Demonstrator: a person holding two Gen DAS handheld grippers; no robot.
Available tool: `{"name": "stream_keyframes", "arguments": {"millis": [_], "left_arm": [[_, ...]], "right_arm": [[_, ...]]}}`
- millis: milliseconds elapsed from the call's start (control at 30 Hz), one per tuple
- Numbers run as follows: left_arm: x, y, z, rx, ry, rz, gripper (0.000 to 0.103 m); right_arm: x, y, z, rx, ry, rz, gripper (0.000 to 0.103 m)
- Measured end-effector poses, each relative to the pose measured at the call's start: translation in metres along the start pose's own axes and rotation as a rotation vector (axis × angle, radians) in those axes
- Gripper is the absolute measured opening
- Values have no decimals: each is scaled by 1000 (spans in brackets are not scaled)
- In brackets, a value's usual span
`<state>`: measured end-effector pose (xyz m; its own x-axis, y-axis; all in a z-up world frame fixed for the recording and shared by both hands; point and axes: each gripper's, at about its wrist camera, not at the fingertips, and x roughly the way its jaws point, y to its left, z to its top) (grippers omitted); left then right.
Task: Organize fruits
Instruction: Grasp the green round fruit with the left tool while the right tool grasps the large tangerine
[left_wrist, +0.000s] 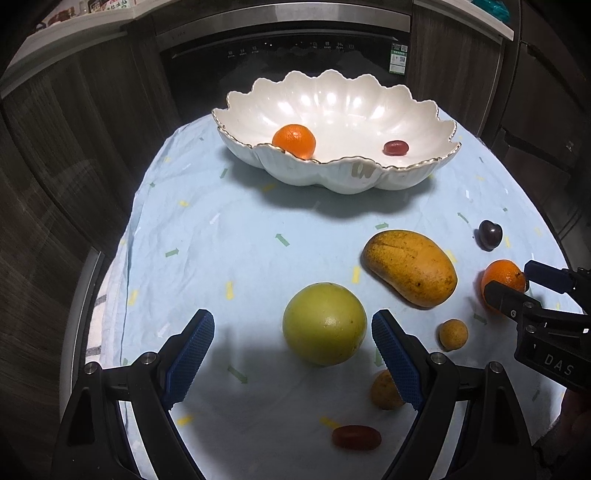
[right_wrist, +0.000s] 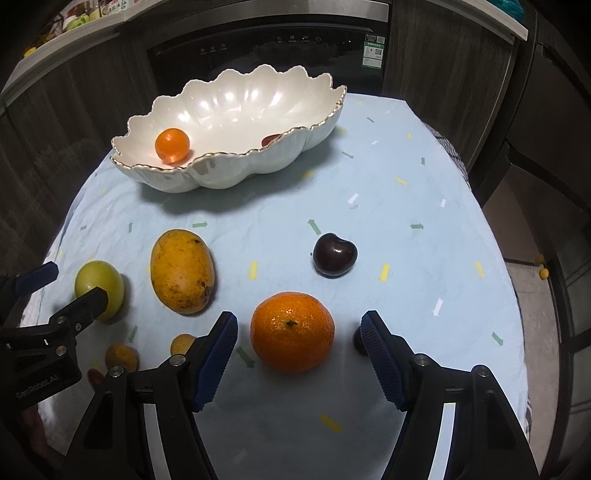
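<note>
The left fingers (left_wrist: 293, 358) stand wide apart with nothing between the pads; the green round fruit (left_wrist: 324, 324) lies on the table just ahead of the gap, nearer the right-hand pad. The right fingers (right_wrist: 299, 356) are also open, and the large tangerine (right_wrist: 292, 331) sits between their tips without either pad pressing on it.

Around them, a mango (left_wrist: 410, 267) lies between the two fruits. Two small tan fruits (left_wrist: 453, 334) sit close to the left fingers, one partly hidden behind the right-hand pad, and a red grape (left_wrist: 356, 437) lies nearer the table's front edge. A dark cherry (right_wrist: 335, 254) rests just beyond the tangerine.

The white scalloped bowl (left_wrist: 354, 173) stands toward the far edge of the table on the pale blue cloth (left_wrist: 221, 229), holding a small tangerine (left_wrist: 294, 140) and a red grape (left_wrist: 395, 147).

The left wrist view shows both fruits in the bowl plainly; the right wrist view hides most of the grape behind the rim. Only the right wrist view shows a dark round thing (right_wrist: 358, 341) behind its right-hand pad, too hidden to identify.
</note>
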<state>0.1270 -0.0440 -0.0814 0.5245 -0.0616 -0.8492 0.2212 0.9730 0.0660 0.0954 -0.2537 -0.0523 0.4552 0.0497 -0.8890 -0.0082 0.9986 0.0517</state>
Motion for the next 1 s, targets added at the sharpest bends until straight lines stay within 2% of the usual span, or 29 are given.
{"name": "stream_keyframes", "arguments": {"millis": [133, 367, 500, 800, 933, 1000], "left_arm": [[4, -1, -1, 2, 8, 2, 88], [10, -1, -1, 3, 16, -2, 87], [14, -2, -1, 7, 23, -6, 86], [21, -4, -5, 17, 47, -25, 66], [19, -7, -5, 35, 39, -33, 49], [19, -7, -5, 36, 40, -32, 49]], "right_arm": [[5, -1, -2, 4, 16, 7, 63], [9, 1, -3, 1, 23, 15, 60], [12, 1, -3, 3, 34, 26, 54], [15, 0, -5, 11, 44, 38, 49], [14, -1, -5, 15, 44, 42, 48], [14, -1, -5, 16, 43, 43, 48]]}}
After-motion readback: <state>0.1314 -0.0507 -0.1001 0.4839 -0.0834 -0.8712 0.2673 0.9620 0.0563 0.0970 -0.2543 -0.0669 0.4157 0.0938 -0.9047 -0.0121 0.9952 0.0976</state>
